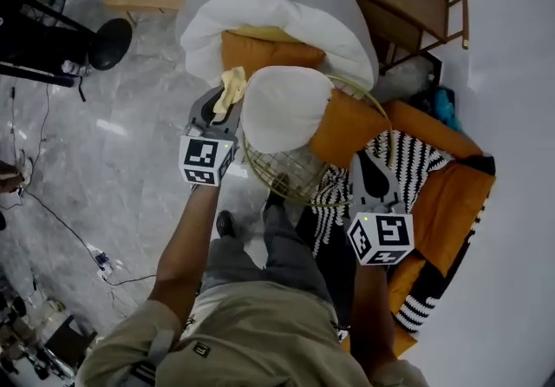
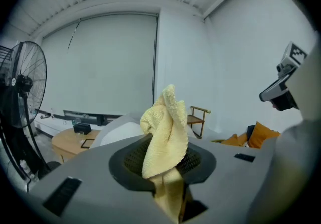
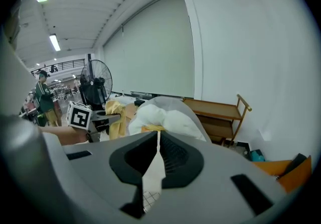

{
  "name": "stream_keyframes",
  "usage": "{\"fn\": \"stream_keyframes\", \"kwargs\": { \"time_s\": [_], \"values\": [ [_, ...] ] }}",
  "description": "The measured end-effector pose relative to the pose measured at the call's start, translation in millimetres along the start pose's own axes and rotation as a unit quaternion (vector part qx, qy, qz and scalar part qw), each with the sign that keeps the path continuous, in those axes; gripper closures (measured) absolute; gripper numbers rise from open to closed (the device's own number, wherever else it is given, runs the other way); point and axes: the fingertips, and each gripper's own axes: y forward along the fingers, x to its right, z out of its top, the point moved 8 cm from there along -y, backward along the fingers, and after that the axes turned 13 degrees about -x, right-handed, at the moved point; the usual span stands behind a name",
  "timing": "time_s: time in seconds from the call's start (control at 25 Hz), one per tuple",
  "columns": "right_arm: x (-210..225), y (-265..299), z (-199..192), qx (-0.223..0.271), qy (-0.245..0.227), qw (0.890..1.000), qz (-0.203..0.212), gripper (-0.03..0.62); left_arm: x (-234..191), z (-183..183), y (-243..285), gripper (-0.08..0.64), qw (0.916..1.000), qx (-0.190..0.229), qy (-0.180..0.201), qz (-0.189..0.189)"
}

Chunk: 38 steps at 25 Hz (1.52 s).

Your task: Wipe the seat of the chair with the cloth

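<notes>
Left gripper [image 1: 222,113] clamps a nubbly yellow terry cloth [image 2: 165,132]. Right gripper [image 3: 156,161] jaws together, empty. Gold wire basket chair [image 1: 290,179] holds a rounded white seat cushion [image 1: 284,106].

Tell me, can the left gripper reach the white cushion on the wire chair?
Probably yes. The left gripper, shut on the yellow cloth, is right beside the white cushion, with nothing between them in the head view.

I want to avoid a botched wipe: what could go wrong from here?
The yellow cloth is pinched in the left gripper with a loose bunch sticking out; it might slip free under rubbing. The white seat cushion sits on the wire chair, and the right gripper, shut and empty, holds nothing steady, so wiping may shove the cushion askew.
</notes>
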Motion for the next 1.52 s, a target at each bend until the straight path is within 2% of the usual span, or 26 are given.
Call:
{"fn": "stream_keyframes", "kwargs": {
  "time_s": [0.28, 0.52, 0.68, 0.84, 0.96, 1.04, 1.12, 1.32, 1.52],
  "values": [
    [40.5, 38.4, -35.9, -0.039, 0.008, 0.999, -0.012, 0.565, 1.3, -67.7, 92.5, 0.456, 0.9969, -0.053, -0.052, 0.025],
    [64.7, 53.3, -61.1, -0.064, 0.026, 0.997, -0.023, 0.565, 16.2, -88.3, 147.7, 0.456, 0.9943, -0.078, -0.070, 0.021],
    [71.7, 54.0, -73.9, -0.074, 0.039, 0.996, -0.031, 0.565, 53.9, -95.8, 187.9, 0.456, 0.9930, -0.094, -0.070, -0.015],
    [77.1, 53.3, -84.2, -0.083, 0.050, 0.994, -0.040, 0.565, 116.8, -92.5, 223.8, 0.456, 0.9844, -0.107, -0.088, -0.109],
    [79.9, 52.9, -88.6, -0.088, 0.057, 0.993, -0.045, 0.565, 163.8, -84.1, 235.7, 0.457, 0.9754, -0.109, -0.070, -0.178],
    [80.3, 53.4, -89.8, -0.090, 0.061, 0.993, -0.047, 0.565, 184.7, -78.8, 237.4, 0.459, 0.9707, -0.106, -0.067, -0.205],
    [80.0, 55.1, -89.4, -0.090, 0.064, 0.993, -0.047, 0.565, 194.4, -75.3, 238.3, 0.459, 0.9688, -0.104, -0.067, -0.215],
    [80.8, 59.4, -84.7, -0.088, 0.066, 0.993, -0.045, 0.565, 190.7, -76.4, 240.7, 0.459, 0.9688, -0.109, -0.074, -0.210],
    [77.8, 68.5, -82.7, -0.094, 0.062, 0.993, -0.039, 0.565, 157.6, -91.8, 235.8, 0.459, 0.9731, -0.121, -0.070, -0.184]
  ]
}}
